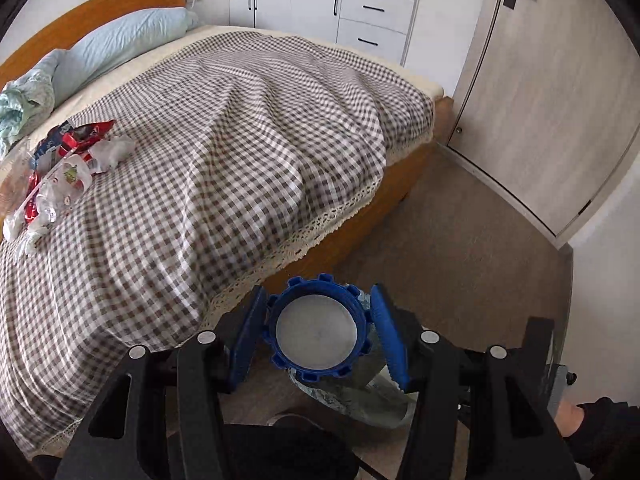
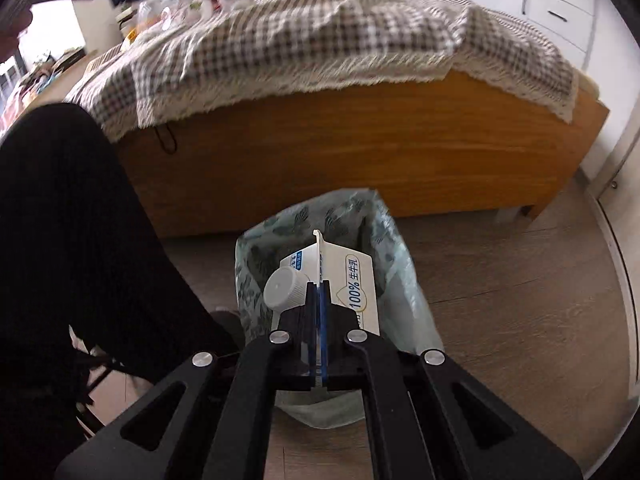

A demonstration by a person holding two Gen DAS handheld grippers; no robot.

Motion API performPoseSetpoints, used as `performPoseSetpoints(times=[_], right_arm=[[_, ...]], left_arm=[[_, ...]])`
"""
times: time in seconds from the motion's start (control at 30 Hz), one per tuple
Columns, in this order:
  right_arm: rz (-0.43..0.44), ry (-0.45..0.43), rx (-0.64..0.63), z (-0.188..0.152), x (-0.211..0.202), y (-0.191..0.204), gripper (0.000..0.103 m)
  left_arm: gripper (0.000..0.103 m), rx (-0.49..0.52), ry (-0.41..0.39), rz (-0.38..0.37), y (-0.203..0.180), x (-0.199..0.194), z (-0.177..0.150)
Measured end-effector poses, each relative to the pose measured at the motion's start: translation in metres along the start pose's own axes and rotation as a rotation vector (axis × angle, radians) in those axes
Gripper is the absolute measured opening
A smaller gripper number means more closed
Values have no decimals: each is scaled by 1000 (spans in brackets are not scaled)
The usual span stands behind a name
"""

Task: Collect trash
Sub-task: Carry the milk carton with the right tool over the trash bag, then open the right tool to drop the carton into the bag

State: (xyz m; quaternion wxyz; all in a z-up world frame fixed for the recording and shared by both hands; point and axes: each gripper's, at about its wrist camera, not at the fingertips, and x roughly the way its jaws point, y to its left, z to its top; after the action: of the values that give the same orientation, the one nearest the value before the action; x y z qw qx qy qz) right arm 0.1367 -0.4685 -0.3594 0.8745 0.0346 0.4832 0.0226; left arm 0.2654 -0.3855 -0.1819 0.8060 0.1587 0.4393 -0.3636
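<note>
My left gripper (image 1: 318, 300) is shut on a round blue container (image 1: 316, 330) with a notched rim and a white face, its blue pads (image 1: 384, 332) pressing both sides. It hangs over the floor beside the bed, with a pale patterned trash bag (image 1: 348, 400) partly showing underneath. My right gripper (image 2: 319, 286) is shut on the top fin of a white milk carton (image 2: 356, 280) with a white screw cap. The carton hangs in the mouth of the bag-lined trash bin (image 2: 400, 248). A pile of wrappers and crumpled plastic (image 1: 64, 160) lies on the bed's checked cover.
The wooden bed frame (image 2: 360, 160) stands just behind the bin. A person's leg in black (image 2: 80, 240) is to the bin's left, and a hand with a black sleeve (image 1: 580, 420) shows at lower right. White cupboards (image 1: 340, 8) and a door (image 1: 540, 100) stand beyond.
</note>
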Motion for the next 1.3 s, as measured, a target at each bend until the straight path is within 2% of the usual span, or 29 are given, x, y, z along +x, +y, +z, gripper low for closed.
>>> performPoseSetpoints(times=[0.13,0.2,0.37,0.43,0.5,0.53,0.6,0.63,0.67,0.8,0.87,0.93,0.97,1.0,1.03,1.13,1.23,1.3], right_arm=[[92,64,-122,-21,24,-1,1],[112,116,-138,-28,37,-4,1],[127,208,-98,-50,67,-12,3],[169,193,-60,-54,68,-13,3],[162,190,-24,-56,66,-14,3],[156,199,-18,-56,64,-13,5],[131,206,-3,-55,60,-16,22],[136,197,11,-54,56,-19,38],[139,181,24,-54,53,-19,48],[133,144,50,-48,45,-23,49],[140,118,72,-44,38,-26,49],[141,99,108,-42,35,-34,49],[143,88,120,-40,33,-37,49],[140,79,127,-38,32,-40,49],[134,72,132,-36,30,-41,49],[136,56,151,-33,26,-43,49],[132,49,155,-34,23,-42,49],[126,55,162,-36,24,-42,49]], left_arm=[[51,34,44,11,-14,25,0],[51,38,66,10,-21,35,2],[51,41,125,12,-30,64,4],[51,38,159,7,-32,79,3],[51,28,211,-8,-33,95,0],[51,22,252,-27,-34,106,-3],[51,-4,327,-40,-35,127,-8],[51,-12,355,-38,-35,138,-10],[51,-18,375,-34,-36,146,-12],[52,-48,490,-77,-36,182,-22],[52,-50,537,-75,-36,198,-24],[52,-60,567,-36,-32,210,-28],[53,-63,573,-25,-30,216,-28],[67,-70,585,-19,-29,222,-28],[87,-79,604,-11,-26,228,-29],[89,-101,601,29,-18,231,-28],[89,-137,566,31,-10,222,-25],[89,-166,561,7,-7,218,-24]])
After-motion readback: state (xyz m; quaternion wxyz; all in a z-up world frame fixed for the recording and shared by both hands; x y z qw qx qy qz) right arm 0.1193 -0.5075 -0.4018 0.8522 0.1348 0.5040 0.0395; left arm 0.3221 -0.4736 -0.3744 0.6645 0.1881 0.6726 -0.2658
